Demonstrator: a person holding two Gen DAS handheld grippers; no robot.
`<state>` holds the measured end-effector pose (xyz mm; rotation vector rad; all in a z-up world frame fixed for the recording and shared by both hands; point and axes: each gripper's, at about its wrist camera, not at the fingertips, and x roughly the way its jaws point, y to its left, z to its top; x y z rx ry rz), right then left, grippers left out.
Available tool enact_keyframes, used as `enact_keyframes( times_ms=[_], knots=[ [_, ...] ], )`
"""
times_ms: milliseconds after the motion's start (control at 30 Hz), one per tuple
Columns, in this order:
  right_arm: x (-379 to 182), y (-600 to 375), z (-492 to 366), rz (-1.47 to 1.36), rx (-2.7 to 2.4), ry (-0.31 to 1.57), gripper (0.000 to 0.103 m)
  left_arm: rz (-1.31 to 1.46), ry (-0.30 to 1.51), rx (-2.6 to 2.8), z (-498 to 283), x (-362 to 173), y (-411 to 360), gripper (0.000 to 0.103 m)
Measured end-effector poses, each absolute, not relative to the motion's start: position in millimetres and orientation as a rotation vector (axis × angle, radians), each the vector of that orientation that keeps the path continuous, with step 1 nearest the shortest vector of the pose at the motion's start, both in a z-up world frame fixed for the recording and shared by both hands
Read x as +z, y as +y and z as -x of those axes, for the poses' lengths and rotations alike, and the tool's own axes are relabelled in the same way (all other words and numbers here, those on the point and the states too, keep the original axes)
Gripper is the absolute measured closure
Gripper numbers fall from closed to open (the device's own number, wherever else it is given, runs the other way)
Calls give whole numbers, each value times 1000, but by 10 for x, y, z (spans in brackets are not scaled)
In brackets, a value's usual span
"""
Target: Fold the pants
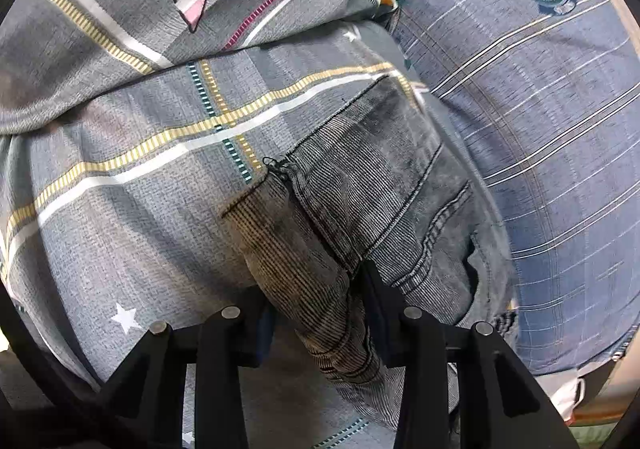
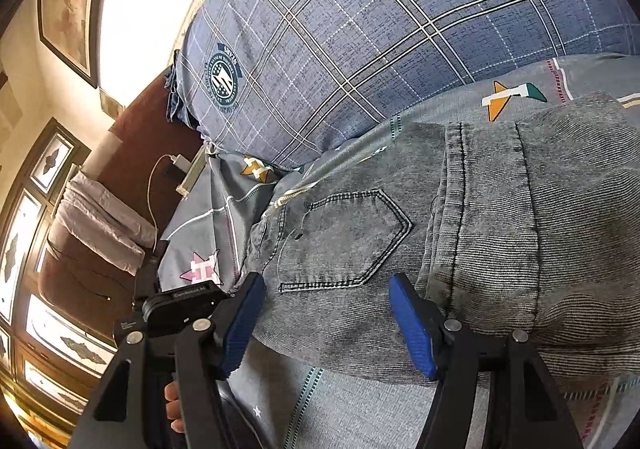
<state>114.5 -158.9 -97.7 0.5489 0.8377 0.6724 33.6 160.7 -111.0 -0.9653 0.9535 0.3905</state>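
Note:
Grey washed denim pants lie on a bed. In the left wrist view a bunched fold of their edge fills the gap of my left gripper, and both black fingers press on it. In the right wrist view the pants lie seat up, with a back pocket and the centre seam showing. My right gripper hovers over the cloth below that pocket, its blue pads wide apart and gripping nothing. The black body of the left gripper shows at the pants' left edge, with a hand beneath it.
A grey bedsheet with stars and stripes lies under the pants. A blue plaid pillow lies just beyond them. Past the bed's end are a brown surface, a white charger cable and folded pale cloth.

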Motion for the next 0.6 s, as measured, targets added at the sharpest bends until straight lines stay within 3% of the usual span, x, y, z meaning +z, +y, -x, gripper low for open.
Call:
enact_keyframes(
  times_ms=[67,133,167,367,600],
  knots=[
    [-984,-1591,-1151,-553,677,842,35,929,972,411,-381,-1081,1557,67],
    [-993,-1583,-1156,-552,678,846,35,854,943,408,-419,-929,1451,86],
    [-1001,-1573,-1163,-549,681,855,35,789,906,400,-417,-808,1364,88],
    [-787,-1172,-1465,-479,807,1008,36,519,690,315,-294,-358,896,90],
    [-694,-1489,-1657,-696,945,937,36,149,532,195,-212,65,63,90]
  ],
)
